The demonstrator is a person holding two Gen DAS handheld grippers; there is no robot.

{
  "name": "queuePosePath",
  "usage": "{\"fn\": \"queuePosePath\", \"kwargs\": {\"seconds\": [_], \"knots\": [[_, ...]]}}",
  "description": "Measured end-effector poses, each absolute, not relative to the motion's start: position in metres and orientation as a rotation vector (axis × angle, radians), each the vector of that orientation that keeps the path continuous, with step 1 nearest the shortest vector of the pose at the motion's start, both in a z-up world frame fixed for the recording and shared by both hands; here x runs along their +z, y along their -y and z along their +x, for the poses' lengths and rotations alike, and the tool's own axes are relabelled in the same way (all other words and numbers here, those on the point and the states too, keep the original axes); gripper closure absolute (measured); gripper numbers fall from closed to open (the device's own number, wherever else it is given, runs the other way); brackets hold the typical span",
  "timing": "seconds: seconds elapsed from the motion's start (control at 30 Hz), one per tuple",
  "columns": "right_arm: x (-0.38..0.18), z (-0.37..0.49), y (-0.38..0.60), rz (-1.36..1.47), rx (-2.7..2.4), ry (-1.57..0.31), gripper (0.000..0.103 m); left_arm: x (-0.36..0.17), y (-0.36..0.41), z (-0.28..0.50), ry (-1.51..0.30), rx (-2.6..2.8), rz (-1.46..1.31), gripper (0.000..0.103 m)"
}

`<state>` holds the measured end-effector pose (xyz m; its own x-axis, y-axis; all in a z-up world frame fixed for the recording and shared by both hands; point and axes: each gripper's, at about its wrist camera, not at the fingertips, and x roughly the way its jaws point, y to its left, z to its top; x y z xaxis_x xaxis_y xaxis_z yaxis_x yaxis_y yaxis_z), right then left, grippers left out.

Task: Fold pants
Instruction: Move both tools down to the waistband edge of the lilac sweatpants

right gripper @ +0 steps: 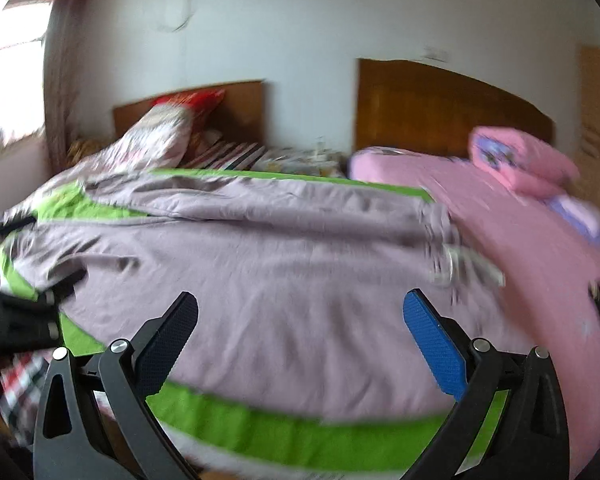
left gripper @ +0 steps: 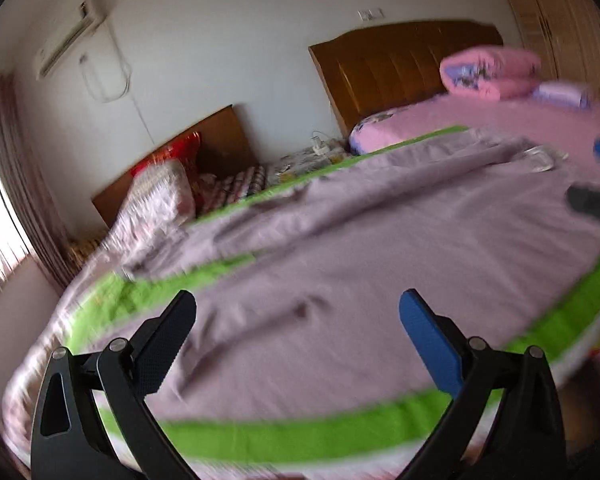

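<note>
Mauve-grey pants (left gripper: 380,248) are seen spread flat on a green mat (left gripper: 300,436) laid over a bed (left gripper: 520,120), their long axis running across both wrist views, with the waistband and its pale drawstring (right gripper: 456,264) toward the right and the legs trailing off to the left. Both claws are held spread wide and empty above the near edge of the cloth: the left claw (left gripper: 296,340) over the leg portion, the right claw (right gripper: 300,340) over the seat, nearer the waistband. The garment lies directly ahead of and below both. Nothing is gripped yet, and no fold appears to have been made. Motion blur softens both views. A folded pink quilt (left gripper: 488,72) rests by the wooden headboard (left gripper: 396,64), well apart from the pants.
</note>
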<state>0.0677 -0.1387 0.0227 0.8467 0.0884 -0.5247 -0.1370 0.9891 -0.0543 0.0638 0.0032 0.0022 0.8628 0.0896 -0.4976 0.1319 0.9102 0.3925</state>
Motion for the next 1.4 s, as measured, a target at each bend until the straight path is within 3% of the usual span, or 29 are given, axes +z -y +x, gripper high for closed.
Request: {"fn": "queuePosePath", "kwargs": {"seconds": [0.2, 0.43, 0.77, 0.87, 0.93, 0.97, 1.03, 1.1, 1.33, 1.37, 1.4], "knots": [[0.050, 0.192, 0.172, -0.269, 0.242, -0.643, 0.004, 0.029, -0.029, 0.210, -0.937, -0.360, 0.166, 0.001], [0.019, 0.380, 0.216, -0.184, 0.359, -0.854, 0.004, 0.009, -0.040, 0.399, -1.231, -0.333, -0.297, 0.002], [-0.051, 0.518, 0.232, -0.206, 0.577, -1.118, 0.004, -0.047, 0.007, 0.513, -1.461, -0.306, -0.709, 0.002], [-0.059, 0.524, 0.235, -0.175, 0.665, -1.154, 0.019, -0.062, 0.020, 0.528, -1.486, -0.267, -0.789, 0.002], [-0.053, 0.517, 0.234, -0.187, 0.716, -1.145, 0.040, -0.068, 0.026, 0.533, -1.499, -0.227, -0.809, 0.002], [-0.052, 0.514, 0.234, -0.198, 0.722, -1.145, 0.045, -0.073, 0.030, 0.537, -1.511, -0.207, -0.810, 0.002], [-0.042, 0.498, 0.232, -0.259, 0.725, -1.105, 0.072, -0.076, 0.034, 0.541, -1.522, -0.173, -0.816, 0.002], [-0.028, 0.477, 0.230, -0.333, 0.689, -1.034, 0.086, -0.079, 0.033, 0.543, -1.508, -0.128, -0.843, 0.002], [0.018, 0.380, 0.216, -0.455, 0.613, -0.786, 0.089, -0.075, 0.045, 0.547, -1.485, -0.050, -0.765, 0.005], [0.017, 0.374, 0.216, -0.453, 0.595, -0.775, 0.089, -0.073, 0.048, 0.544, -1.480, -0.047, -0.720, 0.013], [0.018, 0.366, 0.218, -0.451, 0.563, -0.763, 0.089, -0.070, 0.049, 0.538, -1.473, -0.035, -0.679, 0.036]]}}
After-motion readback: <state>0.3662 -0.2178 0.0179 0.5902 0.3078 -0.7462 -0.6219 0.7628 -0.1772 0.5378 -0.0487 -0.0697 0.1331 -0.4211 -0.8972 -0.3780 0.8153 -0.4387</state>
